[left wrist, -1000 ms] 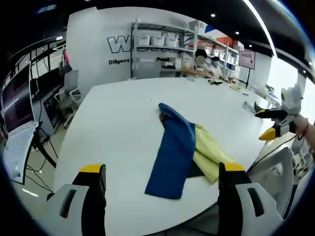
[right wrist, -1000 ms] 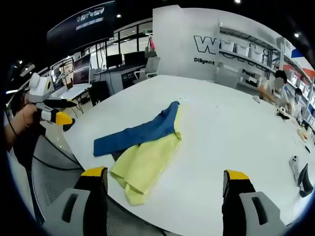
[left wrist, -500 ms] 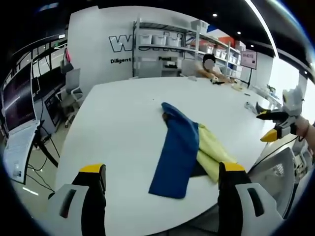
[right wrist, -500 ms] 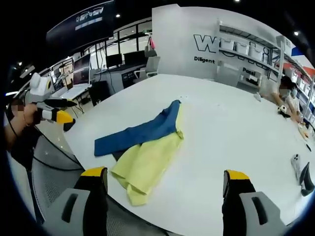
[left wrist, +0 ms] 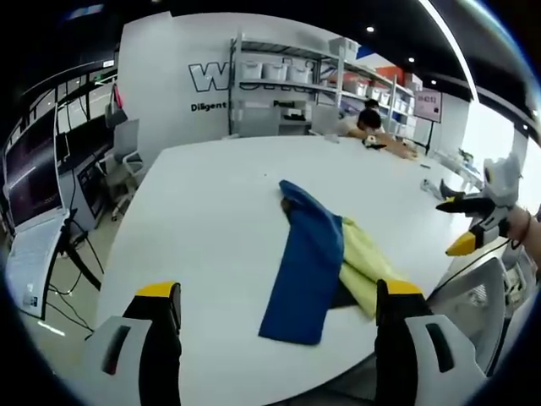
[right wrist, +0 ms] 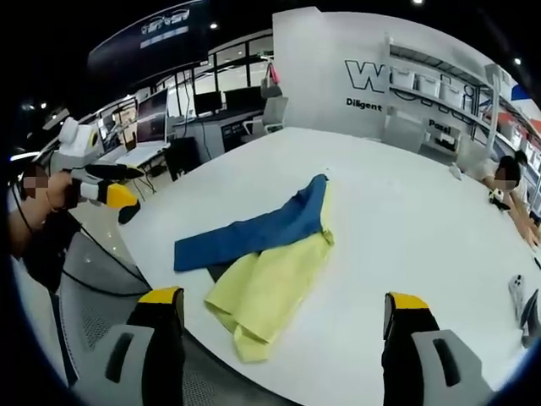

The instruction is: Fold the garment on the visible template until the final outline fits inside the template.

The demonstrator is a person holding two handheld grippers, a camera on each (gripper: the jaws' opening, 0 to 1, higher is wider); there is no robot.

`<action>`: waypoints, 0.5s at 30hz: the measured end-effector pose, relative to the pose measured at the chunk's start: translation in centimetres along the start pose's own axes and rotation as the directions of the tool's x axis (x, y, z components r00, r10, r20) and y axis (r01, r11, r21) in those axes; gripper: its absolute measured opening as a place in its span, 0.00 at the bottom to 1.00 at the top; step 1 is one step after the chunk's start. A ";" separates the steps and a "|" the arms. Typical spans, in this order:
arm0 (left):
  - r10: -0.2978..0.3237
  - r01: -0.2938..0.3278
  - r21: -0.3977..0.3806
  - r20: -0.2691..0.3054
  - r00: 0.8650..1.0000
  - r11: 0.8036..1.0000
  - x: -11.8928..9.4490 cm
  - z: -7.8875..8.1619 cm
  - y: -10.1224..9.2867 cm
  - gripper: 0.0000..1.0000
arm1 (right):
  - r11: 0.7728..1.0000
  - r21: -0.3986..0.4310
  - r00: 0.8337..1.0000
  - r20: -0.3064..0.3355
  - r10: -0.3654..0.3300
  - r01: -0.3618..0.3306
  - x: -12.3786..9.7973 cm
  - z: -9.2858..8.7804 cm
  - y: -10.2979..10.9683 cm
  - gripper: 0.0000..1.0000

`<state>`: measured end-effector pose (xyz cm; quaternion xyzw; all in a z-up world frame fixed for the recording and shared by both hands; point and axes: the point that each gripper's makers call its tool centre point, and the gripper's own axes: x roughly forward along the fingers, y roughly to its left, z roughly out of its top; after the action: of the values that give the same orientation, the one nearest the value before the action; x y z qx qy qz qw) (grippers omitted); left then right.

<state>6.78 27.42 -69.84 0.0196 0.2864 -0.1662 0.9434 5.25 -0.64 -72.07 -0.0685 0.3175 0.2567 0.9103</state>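
In the left gripper view, the left gripper (left wrist: 272,309) stands with its jaws spread wide at the bottom of the frame, holding nothing; the blue and yellow garment (left wrist: 319,254) lies just right of centre on the white table (left wrist: 203,211), and the right gripper (left wrist: 470,224) hangs at the right edge, jaws parted. In the right gripper view, the right gripper's own jaws gape empty at the bottom, the garment sits centre-left near the table's edge, and the left gripper appears at the left edge, its jaw state unclear there.

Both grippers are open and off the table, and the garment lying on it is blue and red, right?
Not red: the garment is blue and yellow, as the right gripper view shows. The rest holds: left gripper and right gripper are open, off the white table.
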 end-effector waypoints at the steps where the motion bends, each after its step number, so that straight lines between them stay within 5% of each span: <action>1: 0.000 0.000 0.000 -0.002 1.000 1.000 0.0 -0.1 0.0 0.94 | 1.000 -0.003 1.000 0.002 0.001 -0.001 0.1 0.1 0.1 0.97; 15: -0.012 0.012 0.020 0.000 1.000 1.000 -0.5 0.0 0.2 0.95 | 0.997 -0.052 0.998 0.008 0.061 -0.060 1.7 1.4 2.8 0.96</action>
<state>6.49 27.73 -69.58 0.0272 0.2846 -0.1748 0.9422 5.77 2.89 -71.92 -0.0811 0.3086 0.2926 0.9014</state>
